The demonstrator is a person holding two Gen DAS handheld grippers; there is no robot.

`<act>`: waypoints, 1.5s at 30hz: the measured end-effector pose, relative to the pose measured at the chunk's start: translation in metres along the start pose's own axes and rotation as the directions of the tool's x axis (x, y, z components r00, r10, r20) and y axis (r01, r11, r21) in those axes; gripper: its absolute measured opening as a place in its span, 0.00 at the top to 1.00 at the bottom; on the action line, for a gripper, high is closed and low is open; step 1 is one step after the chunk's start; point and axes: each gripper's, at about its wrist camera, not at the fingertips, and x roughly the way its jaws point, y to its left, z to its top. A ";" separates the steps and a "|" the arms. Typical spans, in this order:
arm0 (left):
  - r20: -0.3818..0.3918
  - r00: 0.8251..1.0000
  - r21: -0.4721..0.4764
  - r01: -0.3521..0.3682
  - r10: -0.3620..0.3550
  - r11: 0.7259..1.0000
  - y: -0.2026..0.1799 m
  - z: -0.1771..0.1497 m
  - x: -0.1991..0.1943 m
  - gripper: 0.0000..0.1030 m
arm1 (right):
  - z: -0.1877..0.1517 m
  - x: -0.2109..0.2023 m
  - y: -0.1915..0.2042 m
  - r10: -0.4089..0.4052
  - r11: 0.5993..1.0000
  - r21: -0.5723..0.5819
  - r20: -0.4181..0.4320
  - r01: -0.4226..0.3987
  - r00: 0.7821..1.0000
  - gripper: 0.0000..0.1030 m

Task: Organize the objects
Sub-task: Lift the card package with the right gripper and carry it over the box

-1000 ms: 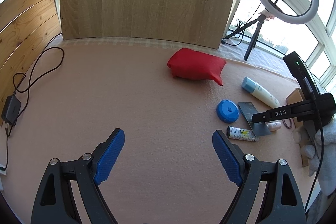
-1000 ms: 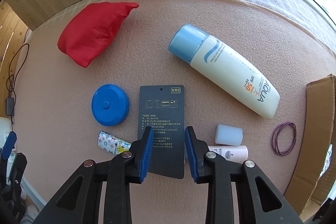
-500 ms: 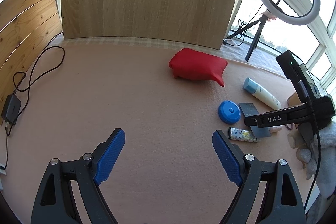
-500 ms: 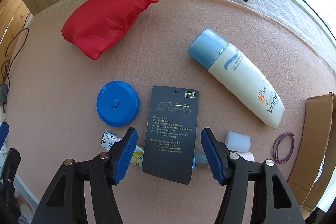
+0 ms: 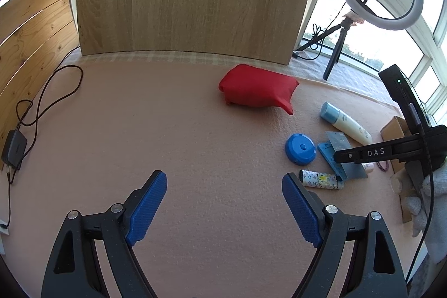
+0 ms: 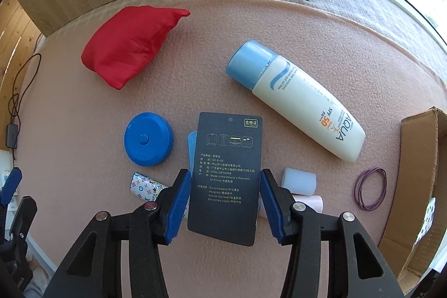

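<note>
Right hand-held gripper (image 6: pixel 225 201): my ribbed blue pads stand partly open on either side of the dark card tag (image 6: pixel 226 175). I cannot tell whether they touch its edges.

Dark card tag: flat, matte rectangle with pale print, bottom centre of the right wrist frame. It lies over a light-blue flat piece (image 6: pixel 192 147) that peeks out at its left edge.

Blue round case (image 6: pixel 148 143): glossy plastic disc with a centre button, just left of the tag.

Patterned tube (image 6: pixel 145 187): small cylinder, lower left.

Sunscreen bottle (image 6: pixel 296 99): smooth cream body, pale-blue cap, lying diagonally at upper right of the tag.

Purple elastic bands (image 6: pixel 370 188): thin loops at right, near the cardboard box (image 6: pixel 413 172).

Red fabric pouch (image 6: pixel 128 52): soft, creased, upper left.

Left hand-held gripper (image 5: pixel 224 196): wide open, holding nothing, over bare pink felt-like counter (image 5: pixel 139 124).
</note>
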 end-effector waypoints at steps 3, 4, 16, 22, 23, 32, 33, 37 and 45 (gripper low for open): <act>0.000 1.000 0.009 0.005 -0.005 1.000 -0.007 0.001 0.000 0.15 | -0.009 -0.014 -0.007 0.033 0.999 0.017 0.012 -0.033 0.999 0.55; 0.001 1.000 0.013 0.005 -0.005 1.000 -0.009 0.002 0.000 0.16 | -0.011 -0.019 -0.009 0.036 0.999 0.021 0.020 -0.036 0.999 0.55; 0.020 1.000 0.052 0.022 -0.023 0.998 -0.038 0.005 -0.012 0.17 | -0.024 -0.022 -0.116 -0.021 0.990 0.139 0.145 0.001 0.989 0.55; 0.025 0.999 0.066 0.032 -0.034 0.997 -0.055 0.002 -0.017 0.17 | -0.050 -0.038 -0.183 -0.091 0.963 0.268 0.176 0.041 0.980 0.55; 0.026 0.999 0.066 0.033 -0.035 0.997 -0.058 0.001 -0.017 0.17 | -0.055 -0.041 -0.193 -0.110 0.957 0.286 0.177 0.056 0.978 0.55; 0.046 0.998 0.065 0.033 -0.036 0.997 -0.073 -0.005 -0.025 0.17 | -0.077 -0.041 -0.260 -0.200 0.893 0.436 0.156 0.114 0.967 0.55; 0.044 0.998 0.065 0.035 -0.038 0.997 -0.074 -0.006 -0.024 0.17 | -0.079 -0.039 -0.266 -0.205 0.885 0.450 0.150 0.118 0.967 0.55; 0.043 0.999 0.073 0.029 -0.032 0.997 -0.078 -0.008 -0.024 0.17 | -0.085 -0.030 -0.280 -0.218 0.868 0.479 0.125 0.133 0.968 0.55; 0.048 0.999 0.073 0.022 -0.025 0.997 -0.079 -0.010 -0.026 0.17 | -0.095 -0.023 -0.290 -0.214 0.844 0.522 0.113 0.125 0.970 0.49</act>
